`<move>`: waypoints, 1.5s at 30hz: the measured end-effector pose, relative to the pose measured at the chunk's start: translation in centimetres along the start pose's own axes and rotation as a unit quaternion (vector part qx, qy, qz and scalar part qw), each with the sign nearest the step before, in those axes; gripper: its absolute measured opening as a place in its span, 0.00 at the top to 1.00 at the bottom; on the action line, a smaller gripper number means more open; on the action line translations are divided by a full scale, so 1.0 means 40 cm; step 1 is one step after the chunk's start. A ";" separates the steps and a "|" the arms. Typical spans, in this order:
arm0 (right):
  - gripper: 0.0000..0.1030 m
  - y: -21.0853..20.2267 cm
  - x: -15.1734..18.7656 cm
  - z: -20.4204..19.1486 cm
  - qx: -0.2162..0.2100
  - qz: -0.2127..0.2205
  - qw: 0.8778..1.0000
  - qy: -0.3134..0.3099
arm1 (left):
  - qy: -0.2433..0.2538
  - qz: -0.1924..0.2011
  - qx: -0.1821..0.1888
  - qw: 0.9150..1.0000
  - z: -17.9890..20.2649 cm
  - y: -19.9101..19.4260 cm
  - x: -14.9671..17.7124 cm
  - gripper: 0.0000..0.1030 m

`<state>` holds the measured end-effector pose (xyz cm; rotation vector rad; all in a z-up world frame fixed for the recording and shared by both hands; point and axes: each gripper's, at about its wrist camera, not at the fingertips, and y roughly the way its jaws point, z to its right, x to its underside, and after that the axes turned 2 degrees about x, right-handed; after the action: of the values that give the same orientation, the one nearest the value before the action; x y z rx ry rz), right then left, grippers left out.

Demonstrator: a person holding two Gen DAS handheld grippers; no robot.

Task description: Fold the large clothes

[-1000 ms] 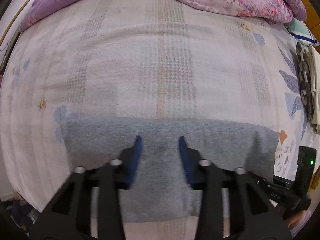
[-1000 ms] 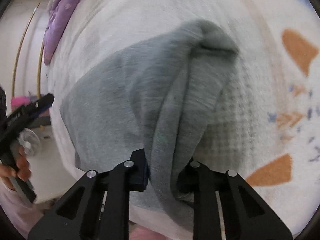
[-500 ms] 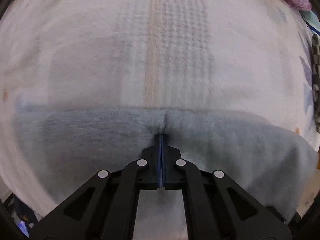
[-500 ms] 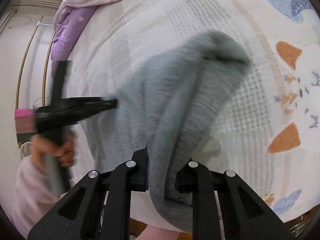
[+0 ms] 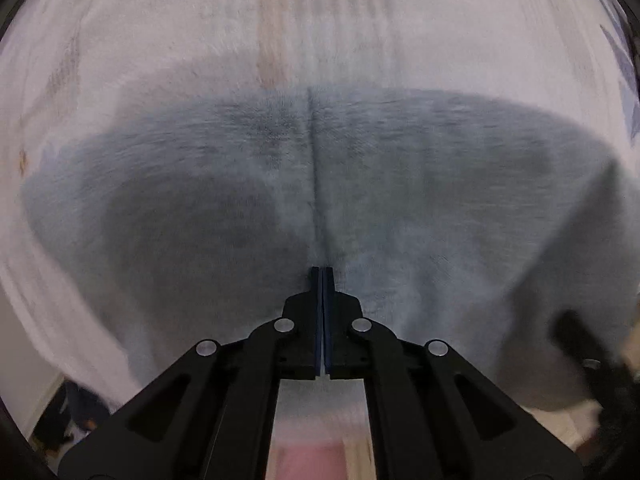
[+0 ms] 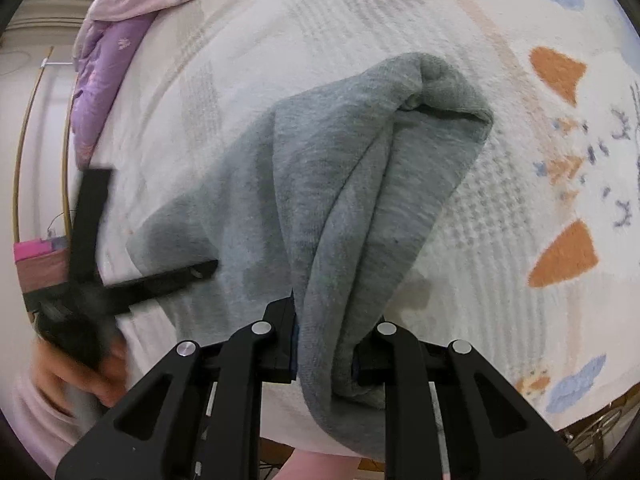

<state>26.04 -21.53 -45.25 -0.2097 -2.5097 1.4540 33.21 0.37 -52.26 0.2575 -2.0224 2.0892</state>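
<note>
Right wrist view: right gripper (image 6: 324,344) fingers clamp the grey garment's (image 6: 360,184) lifted edge toward 12 o'clock; left gripper (image 5: 322,276), fingers clenched empty at 6, seems to pin cloth to the bed (image 6: 460,240) as fold anchor

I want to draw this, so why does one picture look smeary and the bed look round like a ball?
Left wrist view: the grey garment and bedspread smear from motion, under a dark shadow. Right wrist view: cloth sharp; only the left gripper and hand blur. The fisheye lens bends both views.
</note>
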 end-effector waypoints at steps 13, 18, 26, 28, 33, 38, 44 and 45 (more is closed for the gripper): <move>0.84 0.033 -0.057 -0.035 0.027 0.002 1.000 -0.008 | -0.011 0.087 -0.007 0.996 0.014 0.010 0.198 0.99; 0.86 -0.072 -0.048 -0.120 -0.019 0.031 0.999 -0.040 | -0.035 0.137 0.018 0.990 -0.001 0.049 0.204 0.99; 0.87 -0.087 -0.016 -0.360 -0.049 0.005 0.988 -0.147 | -0.056 0.159 0.073 0.983 -0.097 0.066 0.225 0.98; 0.87 -0.071 -0.006 -0.417 -0.039 -0.005 0.984 -0.173 | -0.053 0.156 0.089 0.982 -0.120 0.060 0.232 0.99; 0.87 -0.040 0.040 -0.518 -0.043 -0.038 0.977 -0.204 | -0.063 0.157 0.114 0.979 -0.240 -0.042 0.272 0.99; 0.86 0.076 0.069 -0.640 -0.030 -0.074 0.971 -0.225 | -0.055 0.188 0.105 0.975 -0.400 -0.124 0.314 0.99; 0.86 0.255 0.081 -0.722 0.012 -0.106 0.969 -0.222 | -0.082 0.179 0.079 0.977 -0.598 -0.090 0.343 0.99; 0.86 0.284 0.079 -0.725 0.020 -0.109 0.969 -0.219 | -0.088 0.178 0.070 0.978 -0.623 -0.079 0.353 0.99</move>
<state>30.94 9.08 -40.80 0.4298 -2.7158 1.5953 21.23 25.88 -46.20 0.1107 -2.1571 2.5109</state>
